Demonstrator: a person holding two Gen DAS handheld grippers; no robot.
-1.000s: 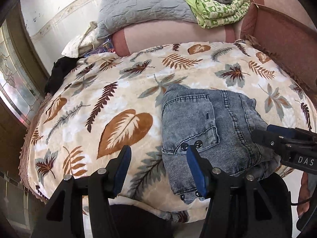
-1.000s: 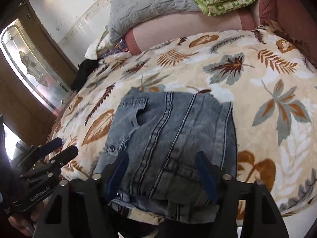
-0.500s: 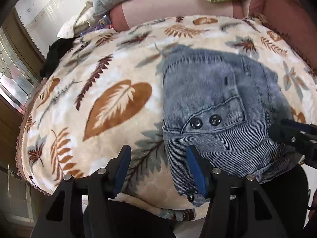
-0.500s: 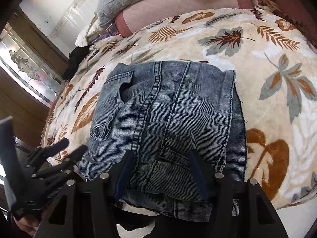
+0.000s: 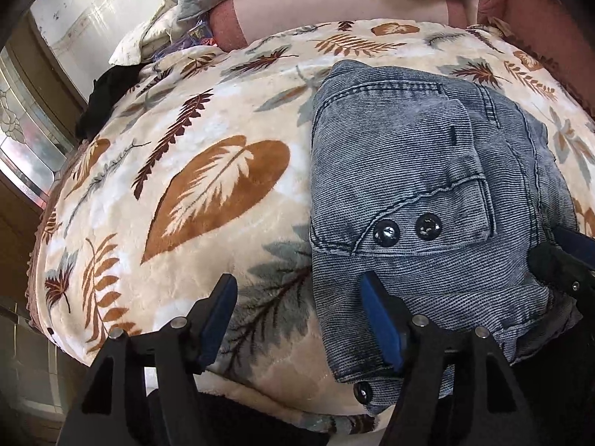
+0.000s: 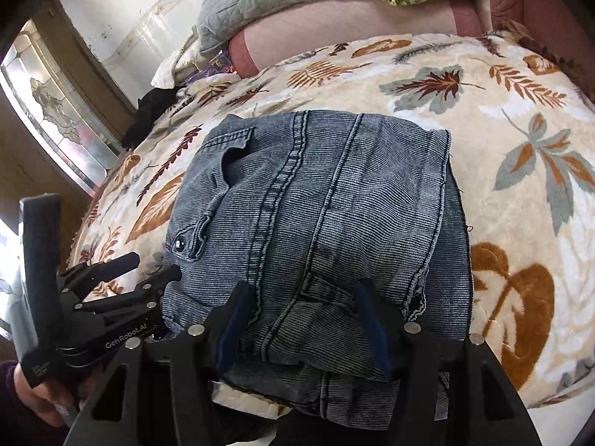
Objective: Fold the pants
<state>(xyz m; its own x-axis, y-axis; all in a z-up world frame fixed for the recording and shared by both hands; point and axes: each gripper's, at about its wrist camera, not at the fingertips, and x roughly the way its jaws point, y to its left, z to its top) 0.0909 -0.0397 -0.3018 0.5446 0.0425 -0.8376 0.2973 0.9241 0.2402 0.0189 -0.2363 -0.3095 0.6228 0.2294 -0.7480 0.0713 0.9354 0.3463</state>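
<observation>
**Settling the folded pants at the bed's near edge**

Lying as a compact denim bundle, the pants (image 6: 316, 223) are resting on the leaf-print blanket (image 5: 208, 193) at the bed's near edge, their lower layers spilling slightly over it. The right tool (image 6: 308, 319) is straddling the near hem with jaws apart, cloth between them but no pad visibly pressing. The left tool (image 5: 297, 319) has just been opening its jaws; only its right-hand finger is overlapping the bundle's left edge, and nothing is held.

To finish well, I judge both tools should be nudging the overhanging layers back onto the bed and squaring the edges.

The left wrist view is showing the pocket's two snaps (image 5: 407, 228); the right wrist view is showing the frayed right side and a hand (image 6: 33, 394) holding the left tool.
</observation>
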